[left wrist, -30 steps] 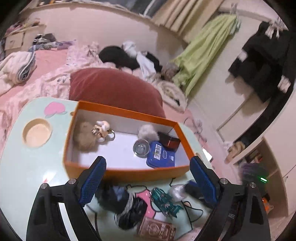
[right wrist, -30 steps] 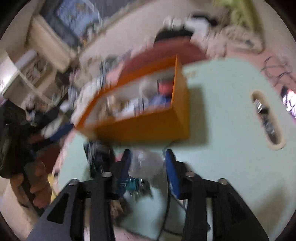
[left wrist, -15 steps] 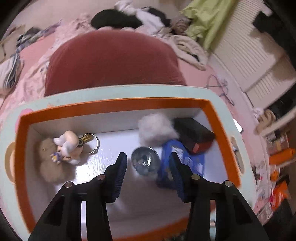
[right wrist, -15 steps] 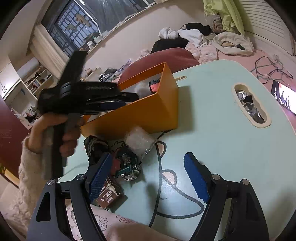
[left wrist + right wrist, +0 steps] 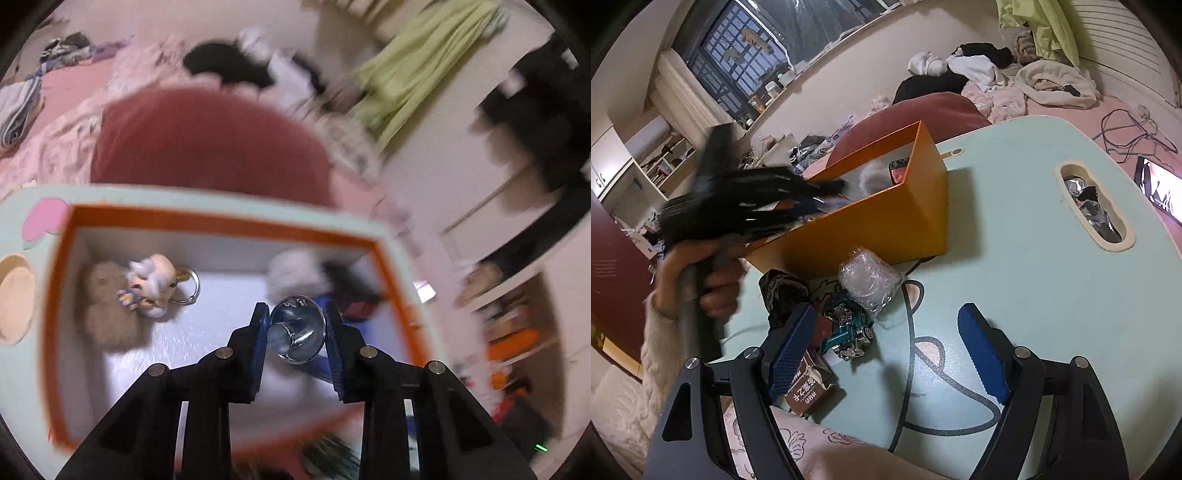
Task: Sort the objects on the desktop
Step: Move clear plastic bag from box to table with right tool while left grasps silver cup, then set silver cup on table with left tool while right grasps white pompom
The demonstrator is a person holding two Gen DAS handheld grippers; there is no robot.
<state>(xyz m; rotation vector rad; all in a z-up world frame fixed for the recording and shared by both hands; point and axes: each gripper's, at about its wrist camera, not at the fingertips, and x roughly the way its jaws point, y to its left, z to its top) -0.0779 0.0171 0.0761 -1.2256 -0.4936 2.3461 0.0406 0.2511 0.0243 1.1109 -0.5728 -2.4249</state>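
- Metal cup point(image 5: 295, 330): sits between your left gripper's point(image 5: 294, 334) jaws, which have just been closing on it; mouth facing you.
- Right gripper point(image 5: 886, 349): open, empty, toy car point(image 5: 847, 330) just ahead.

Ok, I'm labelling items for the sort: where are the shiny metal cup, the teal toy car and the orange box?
shiny metal cup point(image 5: 295, 331): left wrist view, its reflective side.
teal toy car point(image 5: 847, 329): right wrist view, its body.
orange box point(image 5: 871, 229): right wrist view, its outer side wall.
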